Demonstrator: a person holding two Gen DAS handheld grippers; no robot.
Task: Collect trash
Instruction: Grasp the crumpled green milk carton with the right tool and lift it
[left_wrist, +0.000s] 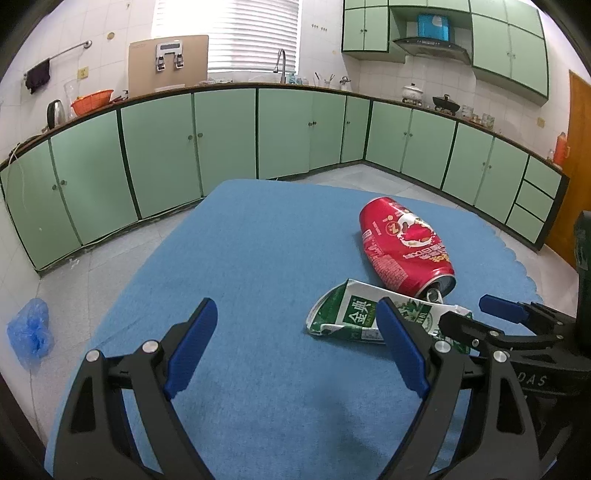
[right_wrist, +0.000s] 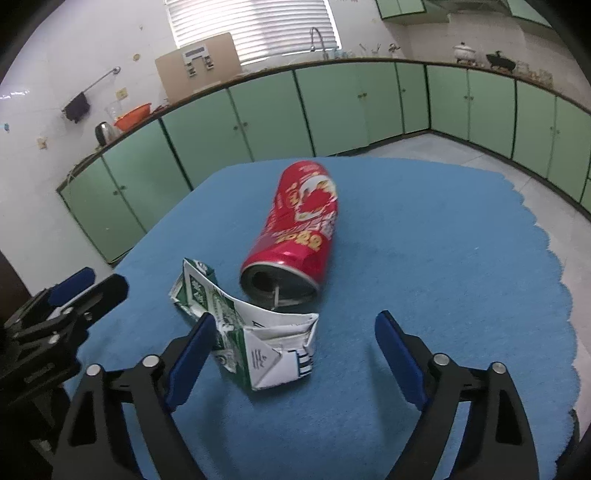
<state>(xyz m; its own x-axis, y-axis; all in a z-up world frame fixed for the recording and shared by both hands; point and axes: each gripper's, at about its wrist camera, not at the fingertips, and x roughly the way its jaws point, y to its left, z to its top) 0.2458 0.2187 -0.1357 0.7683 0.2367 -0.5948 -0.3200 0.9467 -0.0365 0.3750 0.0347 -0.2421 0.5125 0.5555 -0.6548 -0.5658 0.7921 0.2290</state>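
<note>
A dented red drink can (left_wrist: 402, 245) lies on its side on the blue mat (left_wrist: 258, 251), its open end toward me; it also shows in the right wrist view (right_wrist: 299, 229). A flattened green and white carton (left_wrist: 351, 315) lies in front of the can and touches it; it also shows in the right wrist view (right_wrist: 255, 332). My left gripper (left_wrist: 297, 325) is open and empty over bare mat, left of the carton. My right gripper (right_wrist: 295, 332) is open, with the carton's near end between its fingers, not gripped. It also shows in the left wrist view (left_wrist: 476, 314).
The mat (right_wrist: 443, 258) covers a table with a scalloped right edge. Green cabinets (left_wrist: 221, 133) line the walls beyond a tiled floor. A blue plastic bag (left_wrist: 31, 330) lies on the floor at left. A dark green object (left_wrist: 581, 243) stands at the right edge.
</note>
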